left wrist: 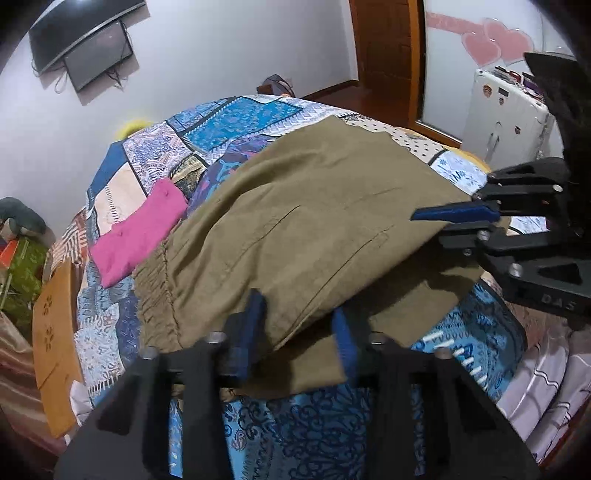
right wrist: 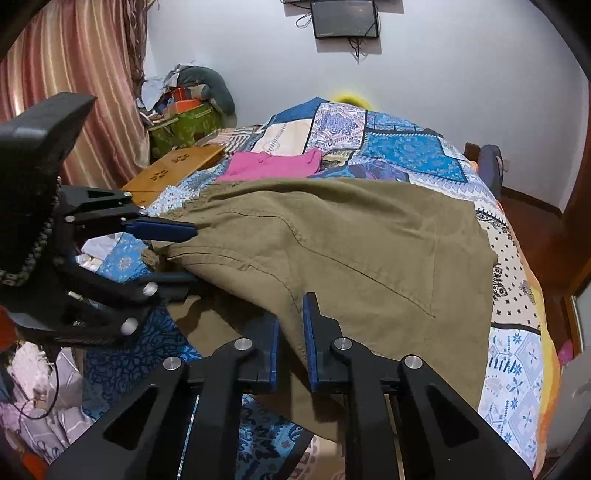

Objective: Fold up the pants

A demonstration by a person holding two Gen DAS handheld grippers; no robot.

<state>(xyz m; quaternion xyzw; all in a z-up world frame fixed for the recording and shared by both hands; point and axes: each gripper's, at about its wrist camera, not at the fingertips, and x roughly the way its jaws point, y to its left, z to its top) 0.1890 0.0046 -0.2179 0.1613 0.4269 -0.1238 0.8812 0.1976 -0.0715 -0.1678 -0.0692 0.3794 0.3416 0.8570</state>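
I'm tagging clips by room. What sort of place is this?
Most likely a bedroom: the pants lie on a bed with a patchwork quilt, a TV hangs on the wall, and curtains hang beside it.

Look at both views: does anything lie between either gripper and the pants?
Nothing visible does. The left gripper and right gripper each have the olive pants fabric directly between their fingers. The pink garment lies beyond the waistband on the quilt, out of the way.

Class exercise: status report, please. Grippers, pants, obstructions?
Left gripper and right gripper open, straddling the near fold edge. Olive pants partly folded on quilt. Pink garment beyond waistband, clear.
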